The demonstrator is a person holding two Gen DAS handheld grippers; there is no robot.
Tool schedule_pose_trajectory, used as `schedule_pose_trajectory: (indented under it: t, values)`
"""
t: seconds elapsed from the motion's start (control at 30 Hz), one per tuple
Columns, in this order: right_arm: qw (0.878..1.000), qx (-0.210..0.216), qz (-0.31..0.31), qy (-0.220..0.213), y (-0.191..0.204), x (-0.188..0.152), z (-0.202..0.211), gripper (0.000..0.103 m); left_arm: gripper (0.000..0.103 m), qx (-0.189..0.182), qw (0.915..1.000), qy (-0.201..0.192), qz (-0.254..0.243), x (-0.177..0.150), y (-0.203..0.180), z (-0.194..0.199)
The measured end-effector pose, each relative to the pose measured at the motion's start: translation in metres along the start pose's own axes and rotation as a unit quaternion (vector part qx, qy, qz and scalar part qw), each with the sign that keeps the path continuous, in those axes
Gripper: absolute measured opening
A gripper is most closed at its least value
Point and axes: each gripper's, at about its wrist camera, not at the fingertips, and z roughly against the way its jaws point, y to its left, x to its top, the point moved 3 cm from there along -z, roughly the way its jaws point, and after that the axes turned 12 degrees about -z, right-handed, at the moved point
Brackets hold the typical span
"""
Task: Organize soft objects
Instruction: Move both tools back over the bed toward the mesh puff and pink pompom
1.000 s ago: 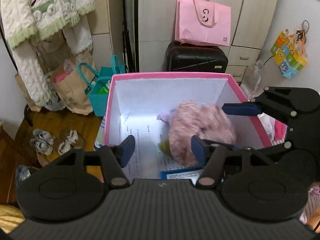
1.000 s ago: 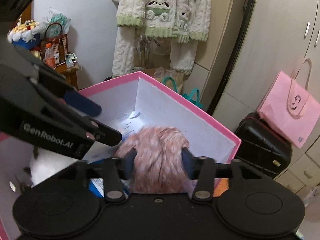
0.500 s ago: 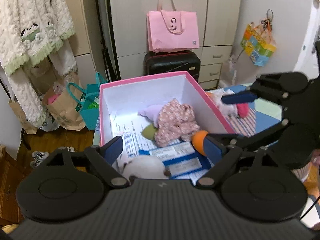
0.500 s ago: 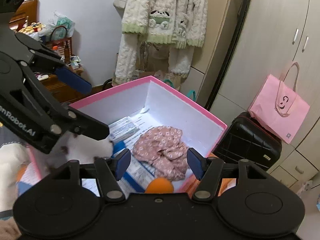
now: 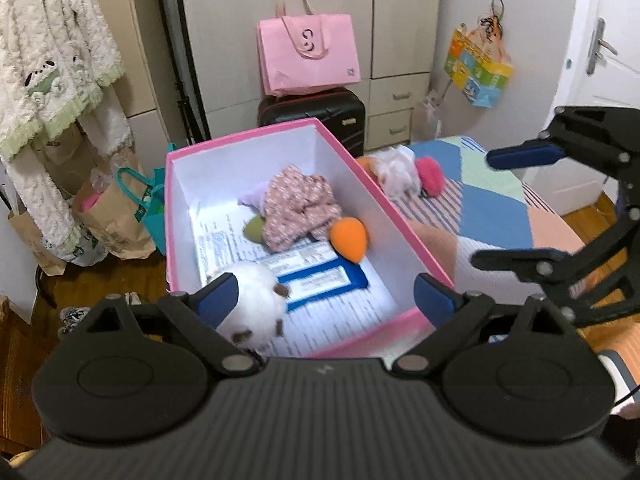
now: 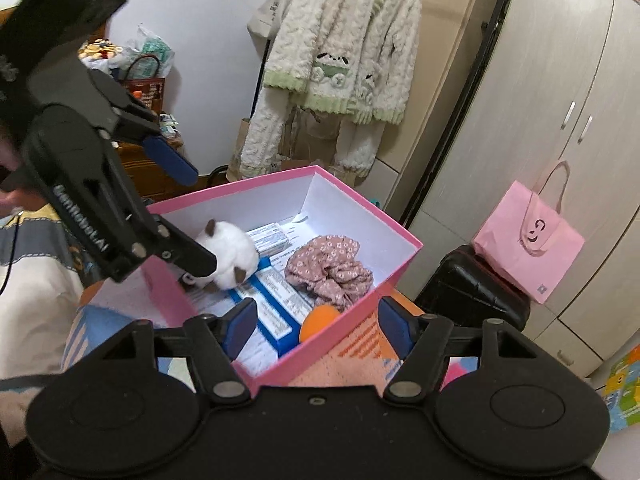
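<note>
**Both grippers empty above the pink box, more soft toys waiting outside**

The left gripper sits low in its own view with its jaws spread wide; they have just been opening, and nothing lies between them. The right gripper is also parted, somewhat less widely, its jaws likewise just opening, with only the near wall of the pink box showing behind the gap. Neither has hold of anything.

The box fills the middle of both frames. Inside it, on printed sheets and a blue-edged packet, lie the floral pink fabric piece toward the far end, an orange soft ball just beside it against the right-hand wall, a white plush at the near end, and a small green item partly tucked under the fabric. Gathering them here fits the task: the box serves as the container for the soft things.

At upper right of the left view, outside the box on a patchwork-covered surface, a pale plush and a pink pompom touch each other. Judging by that, the sorting is not finished, and the open jaws look ready for one of these.
</note>
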Motion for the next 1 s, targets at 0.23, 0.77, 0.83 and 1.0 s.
schedule_pose_trajectory:
  t: [0.23, 0.77, 0.83, 1.0]
  values:
    - [1.000, -0.016, 0.009, -0.017, -0.008, -0.035, 0.035, 0.088, 0.098, -0.033, 0.9994, 0.008, 0.004, -0.003, -0.025, 0.006]
    - [0.987, -0.062, -0.124, -0.083, -0.121, -0.111, 0.038, 0.088, 0.095, -0.074, 0.9943, -0.059, -0.048, 0.038, -0.110, -0.011]
    - [0.987, -0.069, -0.120, -0.086, -0.130, -0.118, 0.031, 0.088, 0.095, -0.063, 0.9943, -0.072, -0.047, 0.046, -0.119, -0.019]
    - [0.990, -0.064, -0.102, -0.068, -0.139, -0.126, 0.008, 0.088, 0.092, -0.040, 0.9937, -0.097, -0.040, 0.069, -0.134, -0.041]
